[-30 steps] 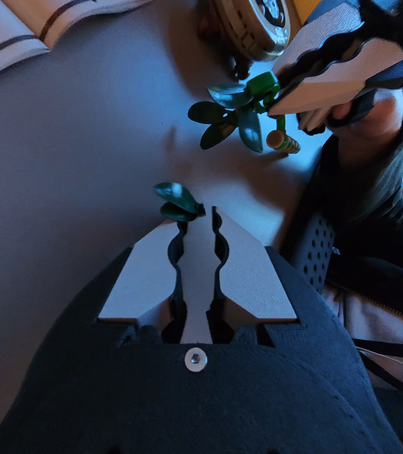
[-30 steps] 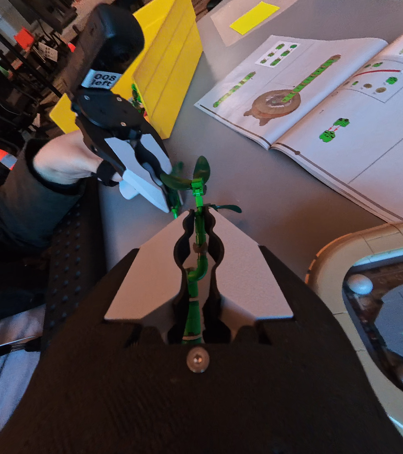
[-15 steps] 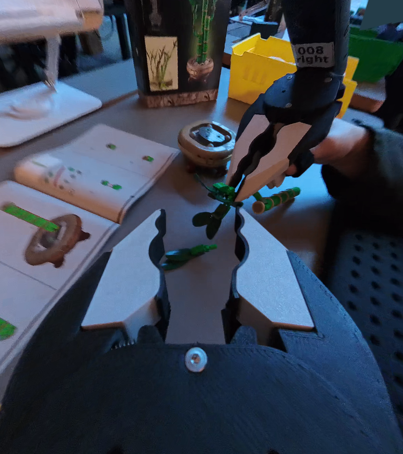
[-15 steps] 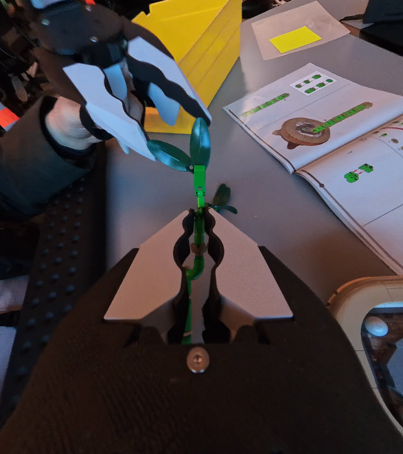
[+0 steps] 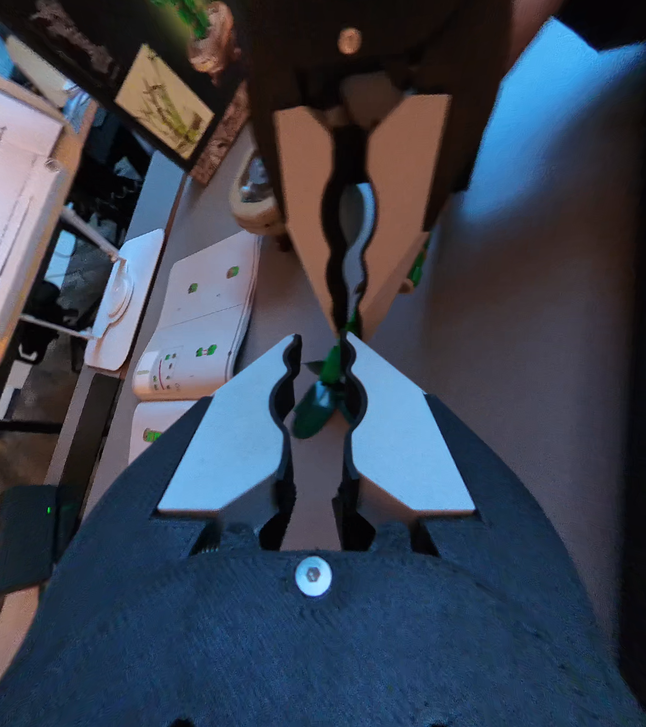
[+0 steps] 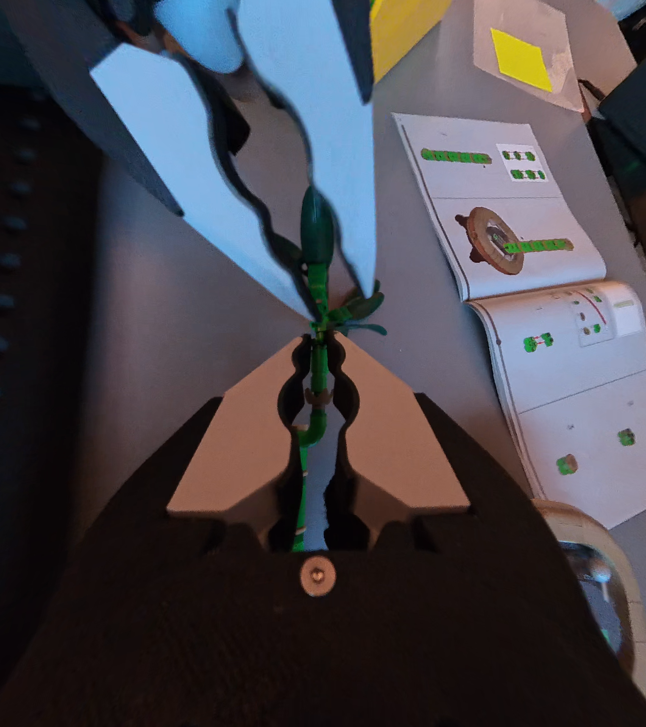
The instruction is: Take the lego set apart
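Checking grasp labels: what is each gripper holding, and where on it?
Right gripper clamps the green stem along its shaft, below the leaves. Left gripper is open around the leaves, holding nothing.

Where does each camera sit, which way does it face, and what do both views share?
Left wrist view: on the open left gripper, facing the right gripper's front.
Right wrist view: on the right gripper, shut on the green stem, facing the left gripper.
Shared: both grippers, the stem's leaves, the instruction booklet.
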Demonstrator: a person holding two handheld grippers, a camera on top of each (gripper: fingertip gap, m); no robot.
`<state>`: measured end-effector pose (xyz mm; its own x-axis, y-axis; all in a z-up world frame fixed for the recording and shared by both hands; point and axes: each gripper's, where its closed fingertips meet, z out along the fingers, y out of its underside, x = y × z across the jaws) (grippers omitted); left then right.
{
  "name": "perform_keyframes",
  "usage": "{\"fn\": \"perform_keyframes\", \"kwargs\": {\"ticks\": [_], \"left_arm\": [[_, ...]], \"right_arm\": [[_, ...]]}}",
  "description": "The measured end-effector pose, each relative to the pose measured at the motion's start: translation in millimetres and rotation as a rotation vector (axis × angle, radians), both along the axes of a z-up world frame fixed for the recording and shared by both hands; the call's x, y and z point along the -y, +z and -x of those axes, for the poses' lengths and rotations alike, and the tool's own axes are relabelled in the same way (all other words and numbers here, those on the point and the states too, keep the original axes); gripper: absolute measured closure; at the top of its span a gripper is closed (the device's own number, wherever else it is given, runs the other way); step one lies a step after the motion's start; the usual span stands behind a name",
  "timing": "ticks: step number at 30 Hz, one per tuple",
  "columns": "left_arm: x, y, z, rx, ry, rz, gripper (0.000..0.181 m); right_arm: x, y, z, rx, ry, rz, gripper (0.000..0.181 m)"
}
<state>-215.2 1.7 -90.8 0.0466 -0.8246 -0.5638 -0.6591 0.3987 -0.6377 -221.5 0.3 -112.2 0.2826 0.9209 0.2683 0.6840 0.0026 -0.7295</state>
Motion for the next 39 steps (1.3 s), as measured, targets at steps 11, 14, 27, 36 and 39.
{"fn": "perform_keyframes", "kwargs": {"ticks": [11, 14, 27, 36, 39], "left_arm": [[11.3, -21.9, 7.2, -0.063, -0.043, 0.113, 0.175], [13.2, -19.1, 7.7, -0.039, -0.049, 0.125, 0.175], [27.2, -4.4, 5.4, 0.028, -0.119, 0.208, 0.175], [32.1, -4.0, 11.2, -0.004, -0.131, 0.234, 0.176], [18.7, 17.2, 36.2, 0.126, -0.092, 0.297, 0.175]], "right_arm": [[4.0, -2.4, 3.2, 0.043, 0.053, -0.084, 0.172], [5.5, -1.8, 2.7, 0.025, 0.059, -0.062, 0.173], [20.0, 8.2, 8.9, -0.038, 0.149, -0.055, 0.174], [23.1, -0.3, -5.1, 0.017, 0.141, 0.000, 0.175], [5.6, -15.1, -45.7, 0.034, 0.041, 0.048, 0.175]]}}
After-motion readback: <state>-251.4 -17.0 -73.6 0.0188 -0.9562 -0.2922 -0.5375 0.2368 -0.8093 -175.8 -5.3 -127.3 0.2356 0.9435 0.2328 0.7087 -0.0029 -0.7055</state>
